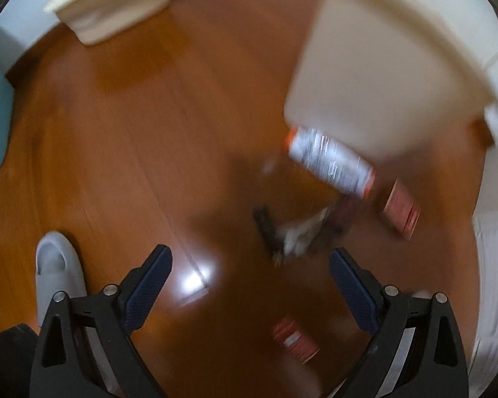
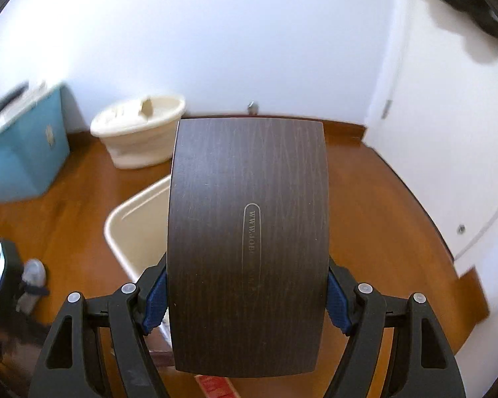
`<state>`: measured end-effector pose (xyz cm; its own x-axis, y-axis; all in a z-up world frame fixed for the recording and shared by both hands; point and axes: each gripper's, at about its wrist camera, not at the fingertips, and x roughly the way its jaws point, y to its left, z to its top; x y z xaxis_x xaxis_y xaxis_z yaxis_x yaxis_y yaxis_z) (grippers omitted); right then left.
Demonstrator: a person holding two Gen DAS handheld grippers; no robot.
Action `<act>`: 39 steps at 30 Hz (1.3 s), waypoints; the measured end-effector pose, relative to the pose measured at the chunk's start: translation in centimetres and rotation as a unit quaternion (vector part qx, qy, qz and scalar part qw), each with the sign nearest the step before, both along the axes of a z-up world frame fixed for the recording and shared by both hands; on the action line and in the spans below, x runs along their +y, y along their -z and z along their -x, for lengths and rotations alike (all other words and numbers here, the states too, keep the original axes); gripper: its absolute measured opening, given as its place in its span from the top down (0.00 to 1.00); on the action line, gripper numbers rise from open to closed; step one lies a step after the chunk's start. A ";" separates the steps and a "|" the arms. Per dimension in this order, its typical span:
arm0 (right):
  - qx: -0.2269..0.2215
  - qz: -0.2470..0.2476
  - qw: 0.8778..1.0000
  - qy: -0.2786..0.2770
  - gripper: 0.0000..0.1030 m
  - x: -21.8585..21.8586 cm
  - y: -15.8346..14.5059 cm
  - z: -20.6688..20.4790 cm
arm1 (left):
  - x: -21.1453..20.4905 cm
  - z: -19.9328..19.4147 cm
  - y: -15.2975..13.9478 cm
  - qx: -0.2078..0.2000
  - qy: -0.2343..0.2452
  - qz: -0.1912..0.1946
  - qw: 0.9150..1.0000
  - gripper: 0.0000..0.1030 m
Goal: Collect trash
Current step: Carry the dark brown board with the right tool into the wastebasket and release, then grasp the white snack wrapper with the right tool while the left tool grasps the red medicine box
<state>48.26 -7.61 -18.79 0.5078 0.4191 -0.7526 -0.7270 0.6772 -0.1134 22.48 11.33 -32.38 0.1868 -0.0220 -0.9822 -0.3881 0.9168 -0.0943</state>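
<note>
In the blurred left wrist view my left gripper (image 1: 249, 282) is open and empty above the wooden floor (image 1: 132, 149). Ahead lie a white can with orange ends (image 1: 328, 162), a crumpled white paper on dark scraps (image 1: 298, 232), a red packet (image 1: 401, 209) and another red packet (image 1: 295, 338) between the fingers. The cream bin (image 1: 381, 76) stands beyond the can. My right gripper (image 2: 247, 298) is shut on a dark wood-grain box (image 2: 249, 238), held above the cream bin (image 2: 136, 229).
A second cream tub (image 2: 139, 132) and a blue box (image 2: 23, 152) stand by the white wall. A grey slipper (image 1: 56, 275) is at the left. A white door (image 2: 448, 132) is at the right. A red packet (image 2: 215, 386) lies below the box.
</note>
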 end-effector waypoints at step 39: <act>0.053 0.009 0.987 -0.154 0.12 2.4 8.8 11.9 | -1.9 4.0 6.3 0.074 0.023 0.038 0.996 0.00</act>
